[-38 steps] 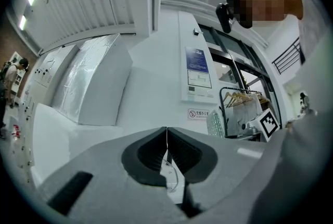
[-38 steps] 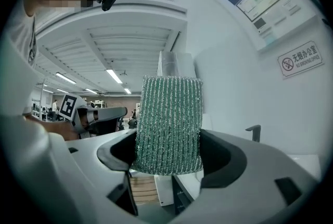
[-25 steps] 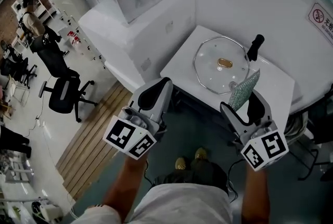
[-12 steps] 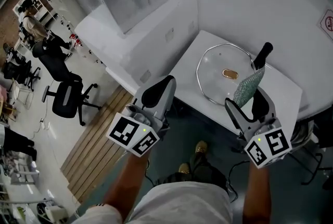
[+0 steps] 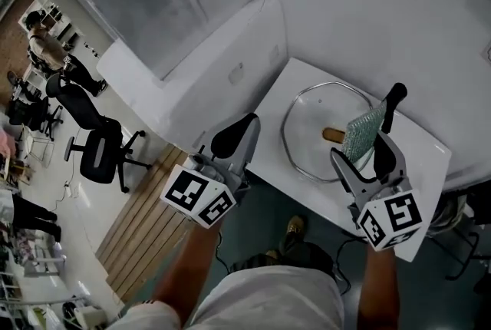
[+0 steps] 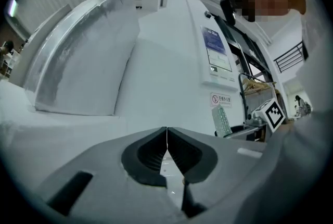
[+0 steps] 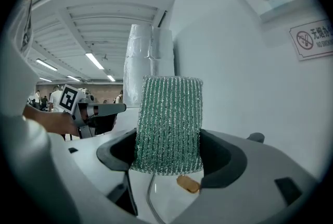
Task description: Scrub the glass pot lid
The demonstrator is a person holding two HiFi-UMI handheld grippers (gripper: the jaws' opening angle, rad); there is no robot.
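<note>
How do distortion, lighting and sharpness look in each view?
Head view: even light, sharp; the round glass pot lid faintly stands out from the white table. Left gripper view: heavy fisheye, dark corners, bowed lines. Right gripper view: same fisheye; the green mesh scrubbing pad held in the right tool is crisp.

We can read no word for certain. The wall sign [image 7: 311, 39] shows a red barred circle beside characters and a line of small capitals, too small for us to make out, and the blue-headed notice [image 6: 215, 56] on the wall carries only blurred print
</note>
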